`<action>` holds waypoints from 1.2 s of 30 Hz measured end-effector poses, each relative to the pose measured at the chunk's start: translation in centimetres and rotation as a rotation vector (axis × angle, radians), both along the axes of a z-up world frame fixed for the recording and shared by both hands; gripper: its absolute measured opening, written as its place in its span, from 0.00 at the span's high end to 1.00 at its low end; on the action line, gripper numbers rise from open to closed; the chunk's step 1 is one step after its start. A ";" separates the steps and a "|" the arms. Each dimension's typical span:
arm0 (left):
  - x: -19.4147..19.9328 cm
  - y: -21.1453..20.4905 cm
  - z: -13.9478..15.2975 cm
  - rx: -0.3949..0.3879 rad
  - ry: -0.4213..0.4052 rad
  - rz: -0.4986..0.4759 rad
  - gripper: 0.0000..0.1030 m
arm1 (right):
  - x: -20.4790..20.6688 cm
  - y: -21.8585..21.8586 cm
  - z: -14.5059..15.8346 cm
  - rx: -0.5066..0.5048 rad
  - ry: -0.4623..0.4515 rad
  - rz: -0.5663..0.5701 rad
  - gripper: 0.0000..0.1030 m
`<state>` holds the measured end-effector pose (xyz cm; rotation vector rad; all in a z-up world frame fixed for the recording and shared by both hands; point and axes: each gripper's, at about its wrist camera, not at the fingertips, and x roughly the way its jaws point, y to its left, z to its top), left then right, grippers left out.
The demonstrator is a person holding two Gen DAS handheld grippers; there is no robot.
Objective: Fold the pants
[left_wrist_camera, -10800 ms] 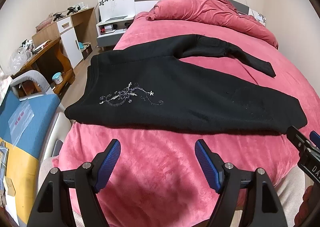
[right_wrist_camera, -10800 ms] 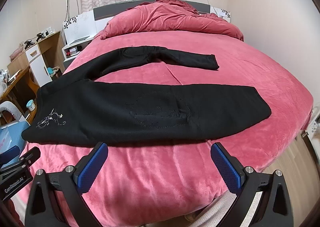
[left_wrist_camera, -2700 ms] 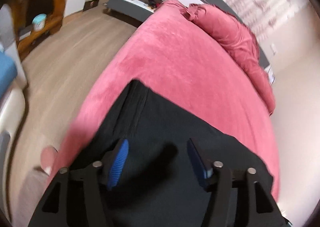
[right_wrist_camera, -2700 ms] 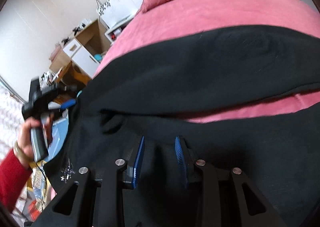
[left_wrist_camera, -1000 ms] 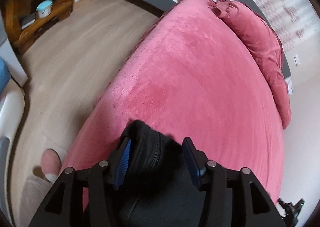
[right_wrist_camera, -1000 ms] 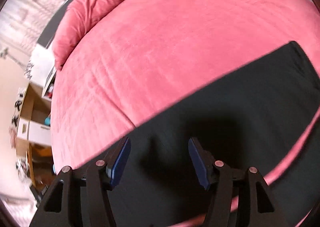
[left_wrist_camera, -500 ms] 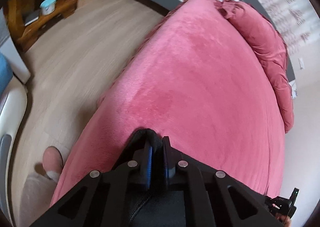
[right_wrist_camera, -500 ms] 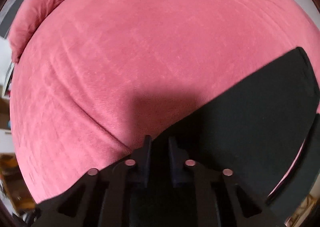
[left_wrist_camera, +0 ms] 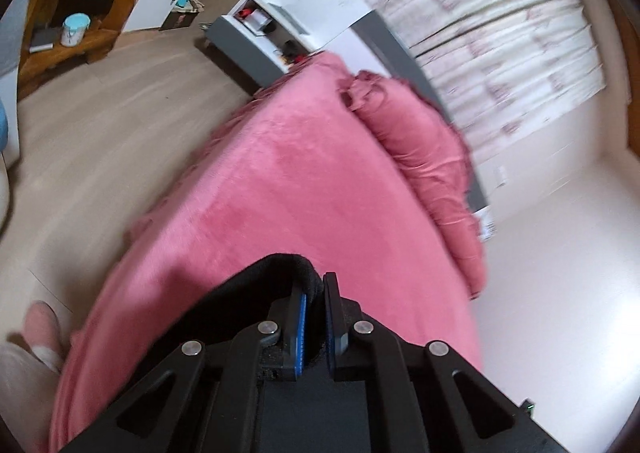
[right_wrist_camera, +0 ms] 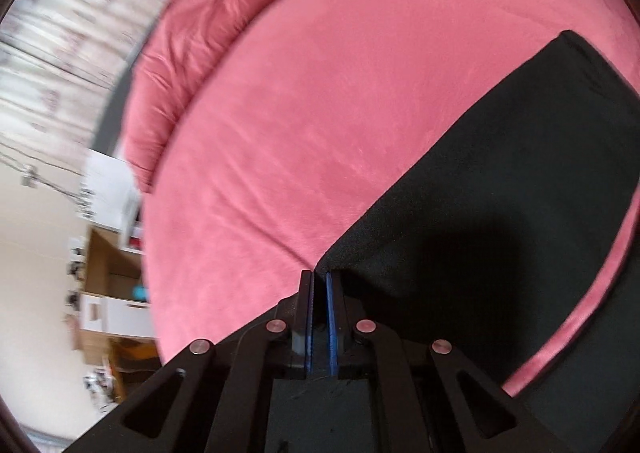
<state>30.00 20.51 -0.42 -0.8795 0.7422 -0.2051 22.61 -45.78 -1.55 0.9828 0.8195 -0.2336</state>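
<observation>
Up close, the left claw (left_wrist_camera: 313, 285) is pinched nearly flat on a thick rolled edge of the black pants (left_wrist_camera: 256, 293), the blue pads (left_wrist_camera: 301, 327) pressing the cloth from both sides. The fabric bulges up over the tips and runs back under the black frame toward the near left, lifted a little off the pink bed (left_wrist_camera: 320, 189). At the near left edge of that view a person's foot in a pale slipper (left_wrist_camera: 42, 329) stands on the wooden floor (left_wrist_camera: 100, 125) beside the bed.

The right claw (right_wrist_camera: 320, 277) is likewise clamped narrow — its pads squeeze a pointed corner of the same pants (right_wrist_camera: 500, 181), and from that corner the black cloth spreads away to the right across the bed (right_wrist_camera: 320, 93), lying flat, with its squared far end near the right rim. A strip of pink cover shows past the cloth's near right edge.

Further off, a bunched pink duvet (left_wrist_camera: 424, 157) lies along the far end of the bed. Beyond the bed's left side stands a white and grey nightstand (left_wrist_camera: 280, 21), and further left a wooden desk (left_wrist_camera: 72, 25) with a pale blue cup (left_wrist_camera: 74, 29) on its lower shelf. Patterned curtains (left_wrist_camera: 500, 13) hang along the far wall — blurred in both views.
</observation>
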 end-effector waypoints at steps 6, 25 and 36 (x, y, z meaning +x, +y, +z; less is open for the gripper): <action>-6.9 1.5 1.2 -0.151 -0.097 0.023 0.93 | -6.6 2.0 2.3 0.047 -0.113 0.019 0.95; -28.4 4.5 -4.0 -0.273 -0.166 0.165 0.94 | -25.6 3.5 -5.6 0.194 -0.249 -0.031 0.95; -30.3 2.0 -5.3 -0.162 -0.049 0.092 0.58 | -28.8 3.5 -11.1 0.202 -0.111 -0.091 0.91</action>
